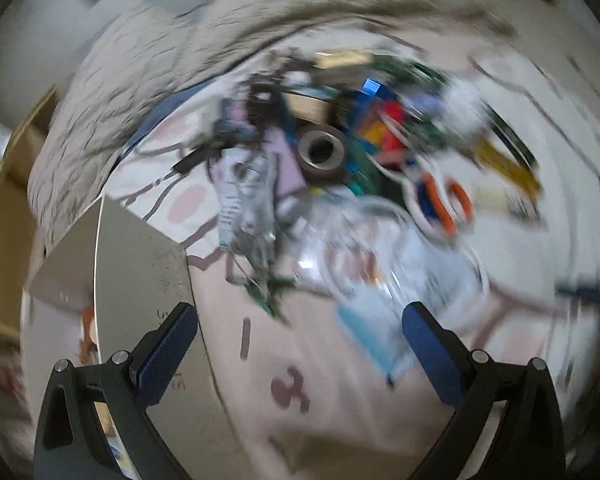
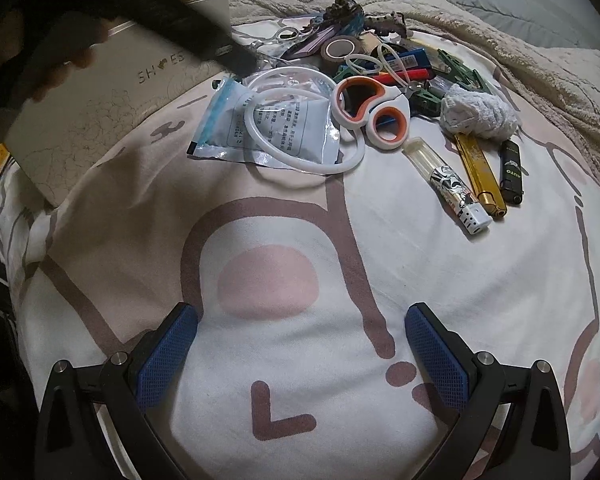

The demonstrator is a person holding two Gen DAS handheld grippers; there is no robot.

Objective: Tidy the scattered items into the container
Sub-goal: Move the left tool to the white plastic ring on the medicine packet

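Note:
A pile of small items lies on a bedsheet. In the right wrist view I see orange-handled scissors [image 2: 374,106], a white tube ring [image 2: 300,136] on a plastic packet [image 2: 268,128], a brown tape roll [image 2: 339,51], three lighters [image 2: 476,172] and a white cloth wad [image 2: 478,114]. The grey shoe box [image 2: 100,96] stands at the left. The left wrist view is blurred; it shows the tape roll [image 1: 322,152], scissors [image 1: 444,204] and box [image 1: 140,272]. My left gripper [image 1: 300,320] and right gripper [image 2: 302,320] are both open and empty, short of the pile.
A cream knitted blanket [image 2: 520,48] borders the pile at the back and right. A dark sleeved arm [image 2: 140,12] reaches over the box at the upper left. The patterned sheet [image 2: 268,280] lies under my right gripper.

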